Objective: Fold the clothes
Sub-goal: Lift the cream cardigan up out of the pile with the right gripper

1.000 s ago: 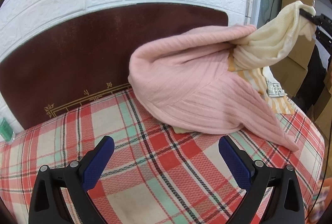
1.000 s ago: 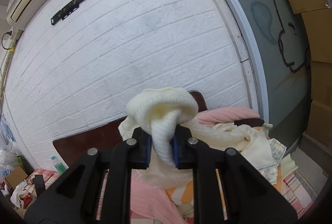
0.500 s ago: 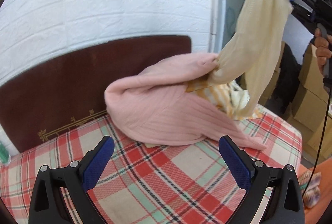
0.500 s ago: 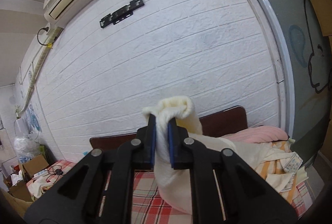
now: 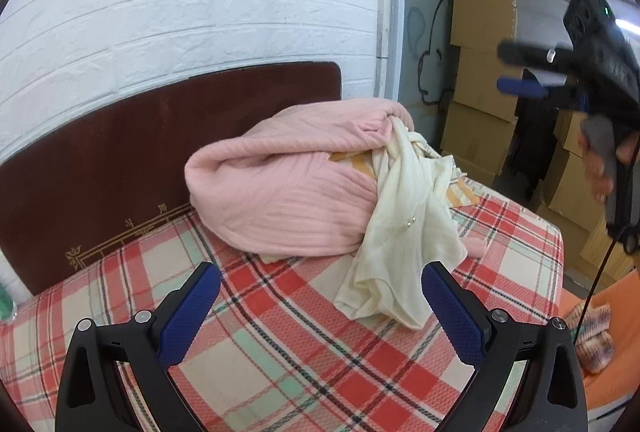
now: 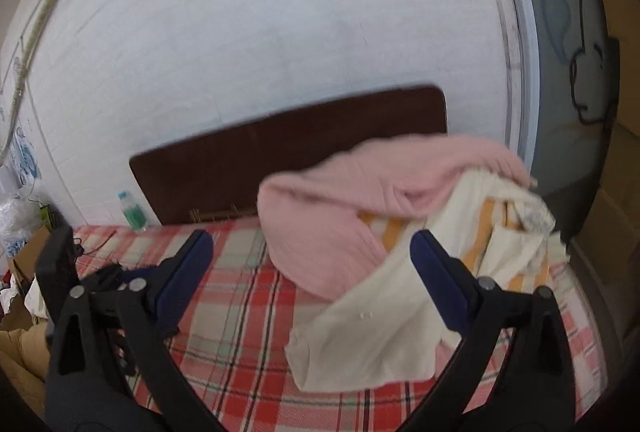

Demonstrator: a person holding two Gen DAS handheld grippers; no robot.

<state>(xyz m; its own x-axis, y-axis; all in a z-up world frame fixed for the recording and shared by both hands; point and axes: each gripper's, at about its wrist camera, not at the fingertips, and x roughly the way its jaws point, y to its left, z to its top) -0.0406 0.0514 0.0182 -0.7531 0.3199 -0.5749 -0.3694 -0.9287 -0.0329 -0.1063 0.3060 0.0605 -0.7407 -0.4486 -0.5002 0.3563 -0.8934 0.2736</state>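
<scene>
A cream knit garment lies crumpled on the plaid bed, draped off a pink ribbed sweater piled by the headboard. An orange-striped cloth shows under them. My left gripper is open and empty, low over the bed in front of the pile. My right gripper is open and empty above the bed; it also shows in the left wrist view, raised at the right. The right wrist view shows the cream garment and pink sweater, blurred.
A dark brown headboard stands against the white brick wall. Cardboard boxes are stacked right of the bed. A green bottle stands at the bed's left corner. Clutter and boxes lie on the floor at the left.
My right gripper opened and let go of the cream garment, which dropped onto the bed against the pink sweater. The right gripper tilted downward.
</scene>
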